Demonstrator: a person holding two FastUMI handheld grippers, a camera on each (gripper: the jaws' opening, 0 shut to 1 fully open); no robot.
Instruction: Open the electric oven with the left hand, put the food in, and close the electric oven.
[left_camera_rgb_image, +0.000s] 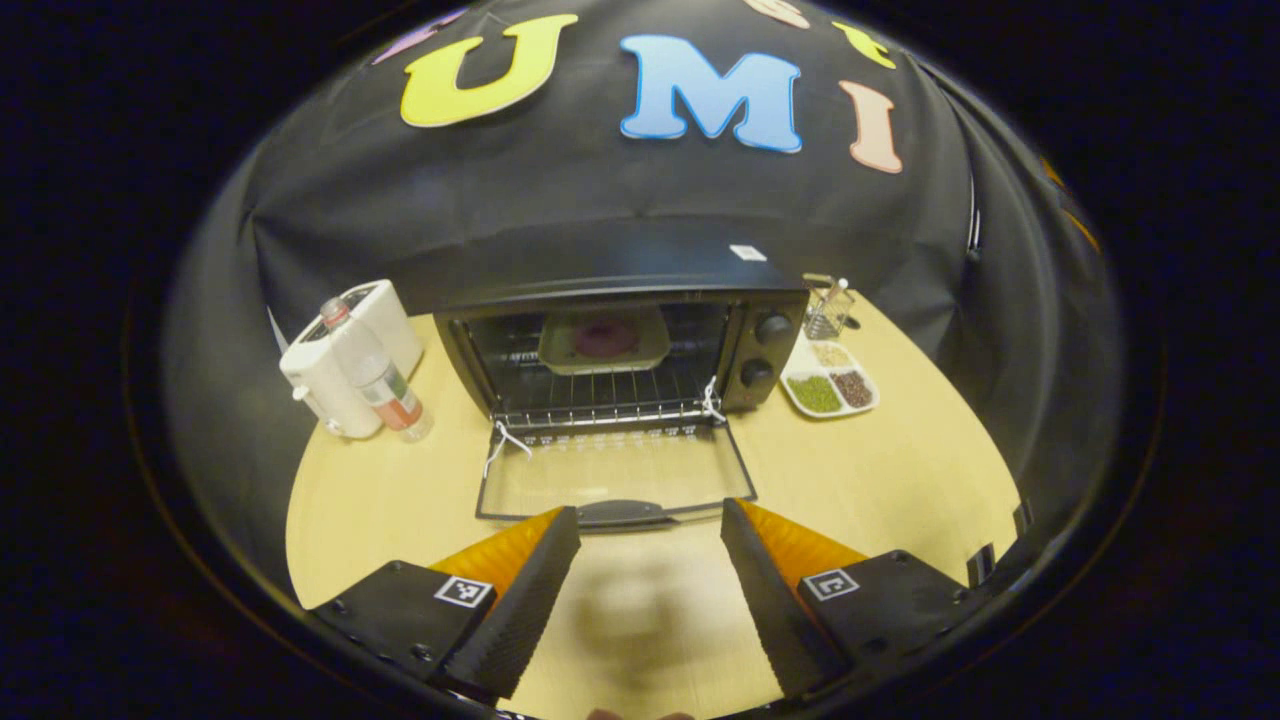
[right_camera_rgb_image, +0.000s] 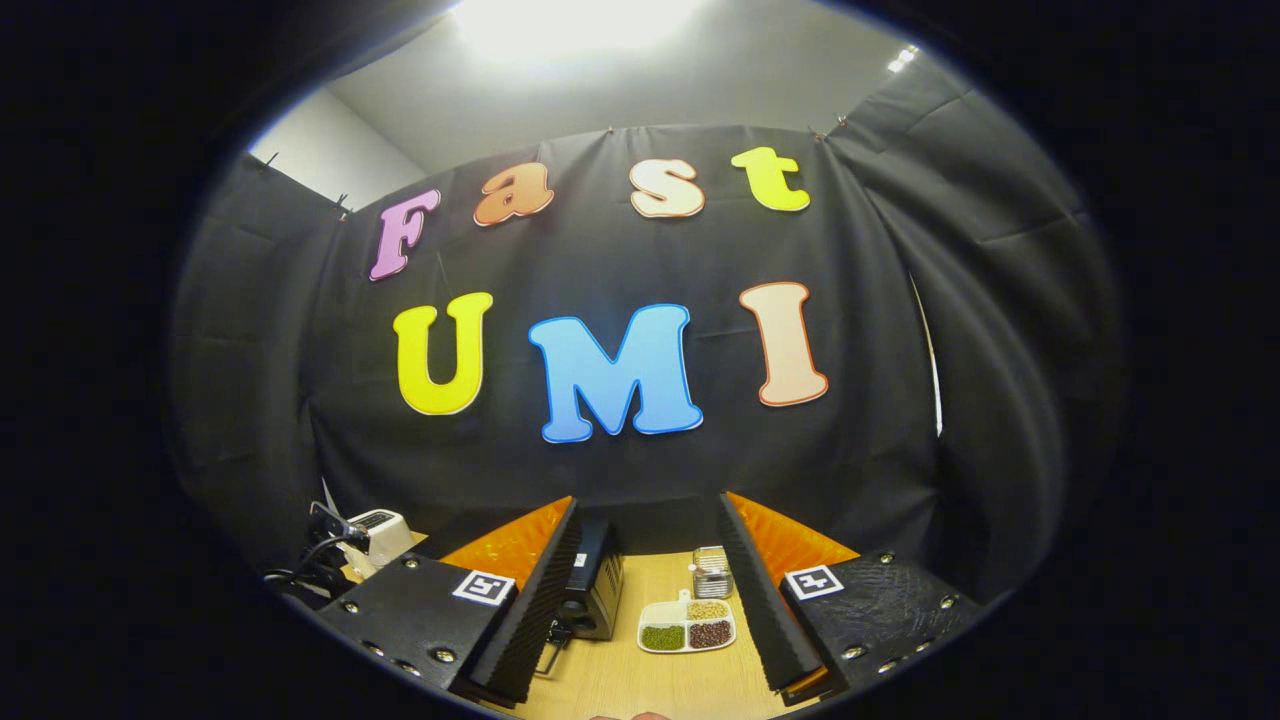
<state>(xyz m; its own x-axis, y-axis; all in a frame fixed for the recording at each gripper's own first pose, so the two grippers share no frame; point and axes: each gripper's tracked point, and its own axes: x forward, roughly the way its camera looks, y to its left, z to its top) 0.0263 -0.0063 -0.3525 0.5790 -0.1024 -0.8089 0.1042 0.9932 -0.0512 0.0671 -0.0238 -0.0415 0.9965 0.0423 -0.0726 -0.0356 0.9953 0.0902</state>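
The black electric oven (left_camera_rgb_image: 640, 330) stands at the back of the wooden table with its glass door (left_camera_rgb_image: 615, 470) folded down flat toward me. Inside, on the wire rack (left_camera_rgb_image: 600, 395), a pale tray holds the purple food (left_camera_rgb_image: 603, 338). My left gripper (left_camera_rgb_image: 650, 545) is open just in front of the door's handle (left_camera_rgb_image: 622, 513), with nothing between its fingers. In the right gripper view, my right gripper (right_camera_rgb_image: 648, 590) is open and raised, pointing at the booth wall, and the oven's side (right_camera_rgb_image: 595, 590) shows between its fingers.
A white appliance (left_camera_rgb_image: 345, 355) and a plastic bottle (left_camera_rgb_image: 375, 375) stand left of the oven. To its right sit a divided dish of beans (left_camera_rgb_image: 830, 382) (right_camera_rgb_image: 688, 625) and a small wire holder (left_camera_rgb_image: 828, 310). The table's front (left_camera_rgb_image: 640, 620) is bare wood.
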